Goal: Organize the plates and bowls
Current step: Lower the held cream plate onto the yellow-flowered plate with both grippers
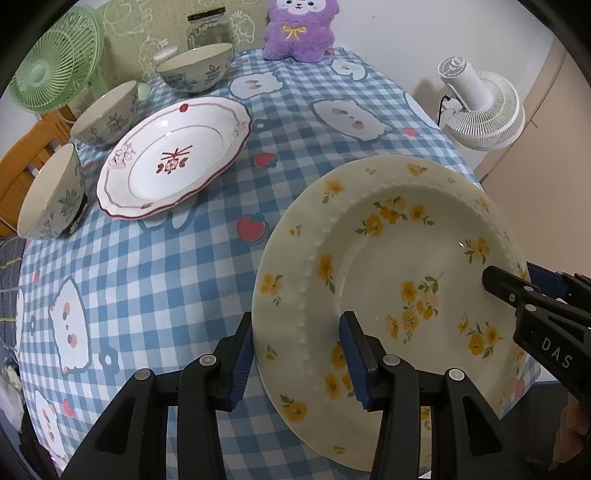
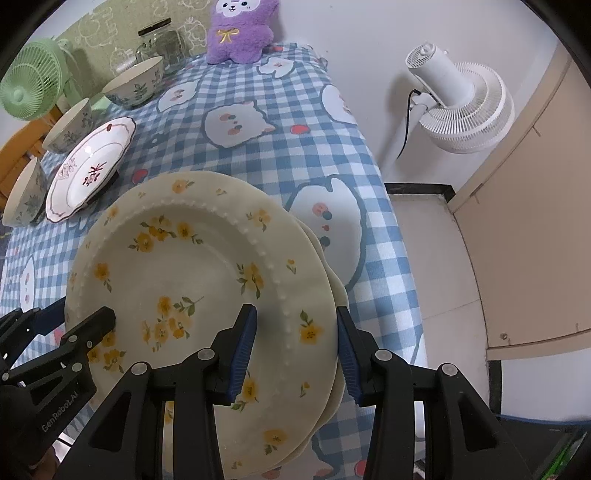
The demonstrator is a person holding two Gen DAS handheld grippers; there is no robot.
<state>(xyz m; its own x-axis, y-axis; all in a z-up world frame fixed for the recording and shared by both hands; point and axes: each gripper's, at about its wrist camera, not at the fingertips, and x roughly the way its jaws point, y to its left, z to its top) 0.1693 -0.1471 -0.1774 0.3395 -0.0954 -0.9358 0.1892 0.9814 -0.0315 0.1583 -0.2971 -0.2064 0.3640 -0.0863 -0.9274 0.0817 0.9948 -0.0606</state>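
1. A plate [image 1: 388,266] is held between the left gripper [image 1: 299,354] and right gripper [image 2: 295,354], above the table [image 1: 155,280];
2. A second plate [image 1: 173,155] is flanked on its left by three bowls [image 1: 51,192];
3. A toy [image 1: 299,29] and jar [image 1: 208,27] are set behind.

Tableware and clutter, counted

Three leaf-patterned bowls [image 1: 197,68], [image 1: 107,112], [image 1: 51,194]; one red-trimmed plate [image 1: 173,157]; at least two stacked yellow-flowered plates [image 2: 199,295]; two fans, green [image 1: 55,61] and white [image 1: 480,107]; one jar [image 1: 208,27]; one purple plush toy [image 1: 299,27].
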